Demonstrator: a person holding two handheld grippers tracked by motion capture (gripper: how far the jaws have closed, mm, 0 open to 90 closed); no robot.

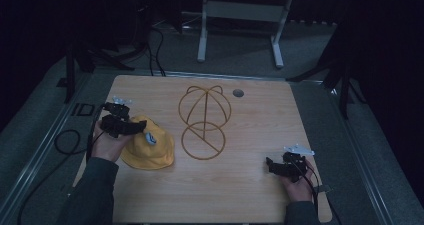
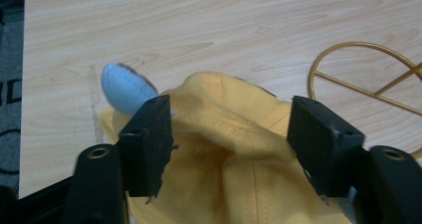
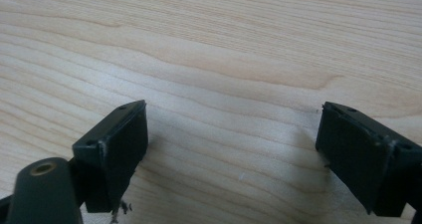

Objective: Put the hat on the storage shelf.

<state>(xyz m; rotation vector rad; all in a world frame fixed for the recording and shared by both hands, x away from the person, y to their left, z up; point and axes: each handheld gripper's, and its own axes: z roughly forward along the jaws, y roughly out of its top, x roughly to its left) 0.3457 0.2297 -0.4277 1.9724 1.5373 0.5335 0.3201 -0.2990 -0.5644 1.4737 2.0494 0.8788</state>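
Note:
A yellow bucket hat (image 1: 148,146) lies crumpled on the left part of the wooden table (image 1: 250,185). My left gripper (image 1: 141,128) hovers over its crown, jaws open and straddling the raised fabric (image 2: 234,119). A white tag (image 2: 124,88) sticks out past the left jaw. A gold wire hat stand (image 1: 205,121) rests at the table's centre, and its ring (image 2: 368,79) appears at the right of the left gripper view. My right gripper (image 1: 272,166) sits low at the front right, open, with bare wood (image 3: 234,134) between its jaws.
A small round grey grommet (image 1: 238,92) is set into the table's far side. A white-legged frame (image 1: 240,20) stands on the floor beyond the table. Black cables (image 1: 65,145) trail off the left edge.

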